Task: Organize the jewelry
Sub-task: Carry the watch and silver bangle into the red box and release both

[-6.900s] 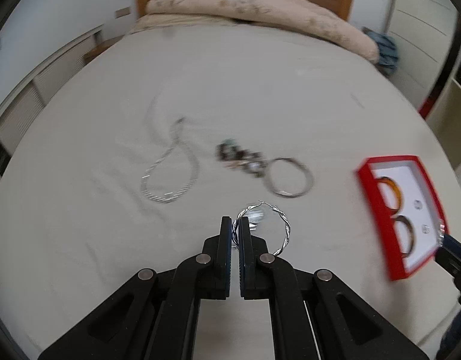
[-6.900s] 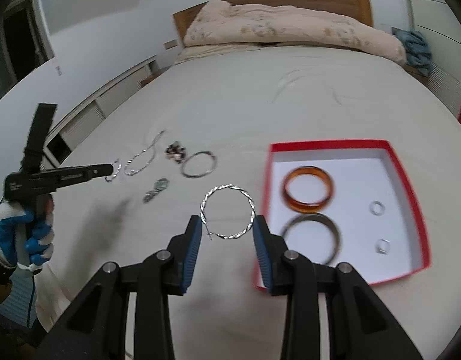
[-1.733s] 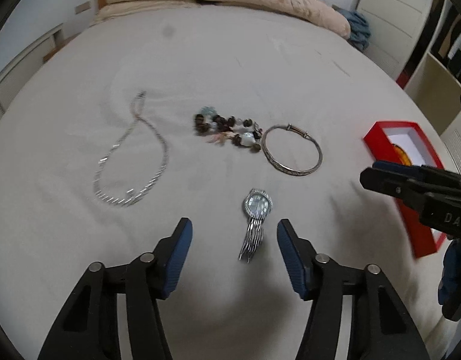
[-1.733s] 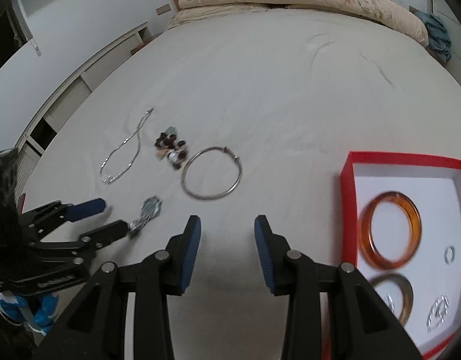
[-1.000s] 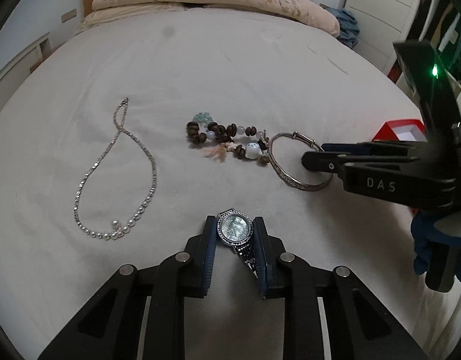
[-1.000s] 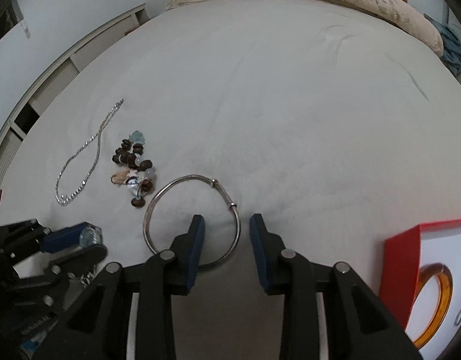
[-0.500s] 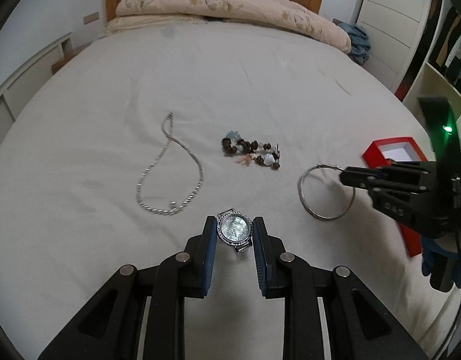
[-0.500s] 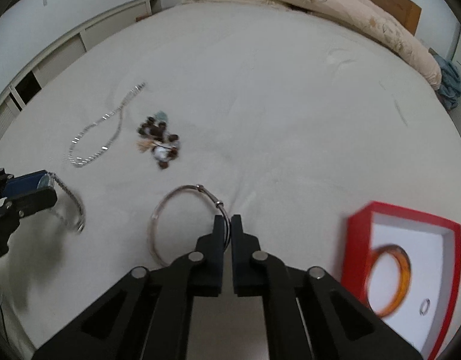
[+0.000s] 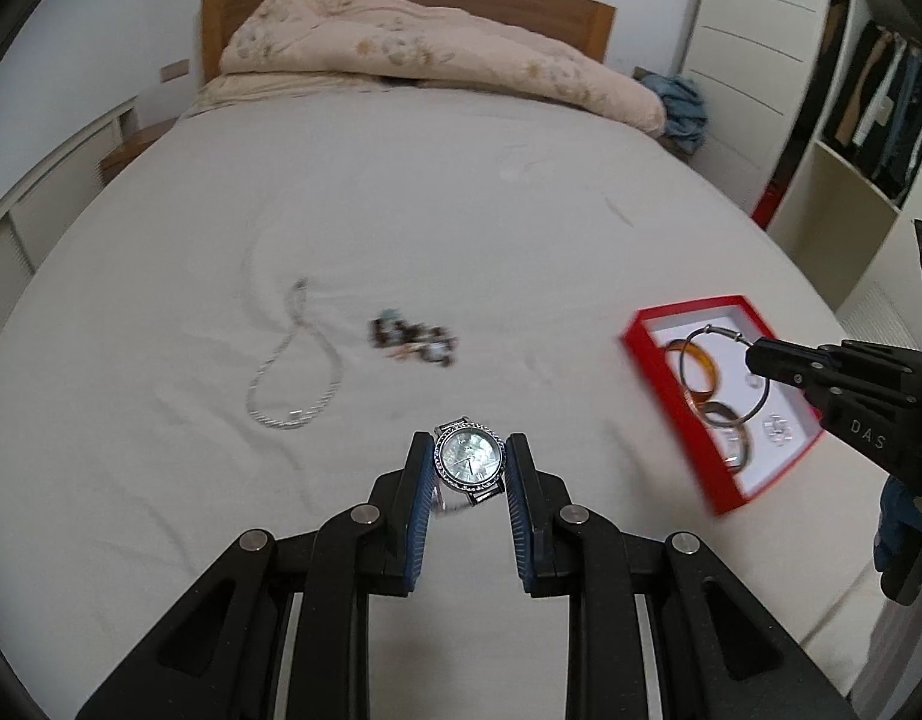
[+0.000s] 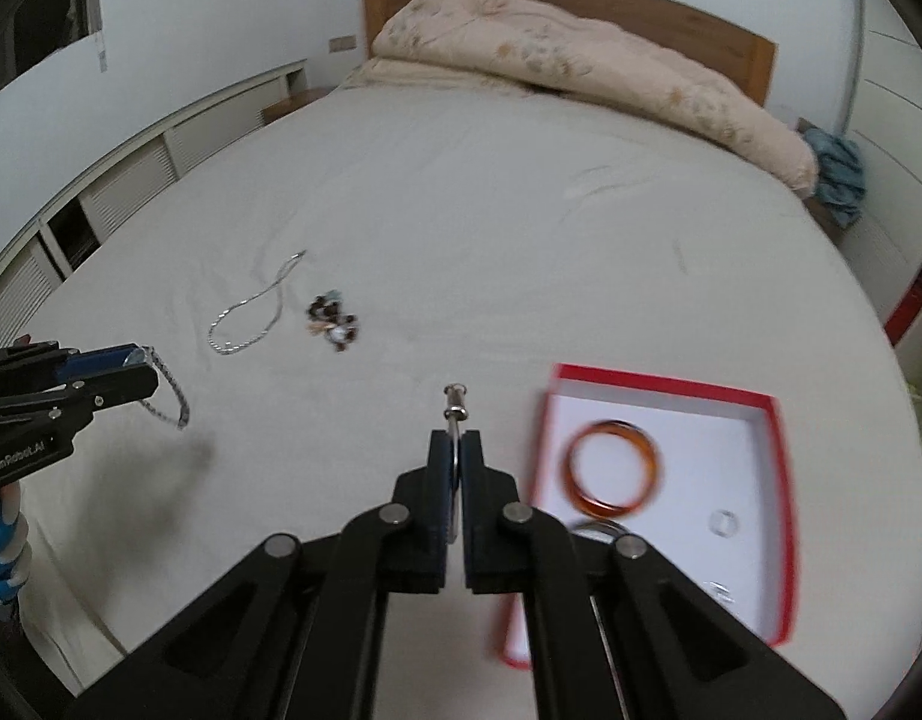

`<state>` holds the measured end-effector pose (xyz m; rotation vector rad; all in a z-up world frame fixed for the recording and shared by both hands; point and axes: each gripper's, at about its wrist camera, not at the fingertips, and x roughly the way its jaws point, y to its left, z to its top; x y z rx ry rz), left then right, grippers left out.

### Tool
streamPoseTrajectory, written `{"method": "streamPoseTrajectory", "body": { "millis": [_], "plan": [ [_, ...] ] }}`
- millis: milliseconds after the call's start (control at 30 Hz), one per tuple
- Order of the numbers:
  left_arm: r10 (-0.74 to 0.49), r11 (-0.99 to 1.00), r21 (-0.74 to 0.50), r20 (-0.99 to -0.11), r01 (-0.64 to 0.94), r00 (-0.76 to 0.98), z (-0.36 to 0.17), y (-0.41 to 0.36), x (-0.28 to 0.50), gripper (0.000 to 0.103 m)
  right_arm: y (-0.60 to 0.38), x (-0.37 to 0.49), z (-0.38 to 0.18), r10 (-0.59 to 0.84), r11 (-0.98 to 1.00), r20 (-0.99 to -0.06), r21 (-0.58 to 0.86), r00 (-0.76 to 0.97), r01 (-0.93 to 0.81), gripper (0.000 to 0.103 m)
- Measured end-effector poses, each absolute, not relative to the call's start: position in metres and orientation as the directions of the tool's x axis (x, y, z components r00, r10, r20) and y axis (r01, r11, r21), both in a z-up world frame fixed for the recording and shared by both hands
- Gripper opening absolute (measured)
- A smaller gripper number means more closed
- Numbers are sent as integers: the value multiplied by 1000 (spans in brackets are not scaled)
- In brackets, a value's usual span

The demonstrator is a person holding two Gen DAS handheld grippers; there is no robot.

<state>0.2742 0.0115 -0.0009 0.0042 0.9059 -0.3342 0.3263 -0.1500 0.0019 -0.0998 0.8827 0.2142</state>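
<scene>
Both lifted off bed; left hand-held gripper (image 9: 468, 471) grasping watch (image 9: 469, 461), dial up; right hand-held gripper (image 10: 455, 456) clamping bangle (image 10: 455, 414) edge-on

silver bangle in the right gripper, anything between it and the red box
Nothing visible. The right gripper holds the silver bangle in the air by the red box; inside lie an amber bangle, a darker one and small rings, with bare floor between them.
</scene>
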Motion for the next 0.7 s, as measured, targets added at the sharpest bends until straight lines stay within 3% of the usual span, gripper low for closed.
{"method": "streamPoseTrajectory", "body": {
  "millis": [233, 700],
  "plan": [
    [-367, 907, -173, -772, 384, 519, -7, -71, 281, 23, -224, 314, 3, 69, 991, -780, -20, 623, -135, 2],
    [-422, 823, -178, -827, 539, 371, -56, -213, 301, 23, -314, 321, -62, 64, 997, -810, 74, 583, -7, 3]
  ]
}}
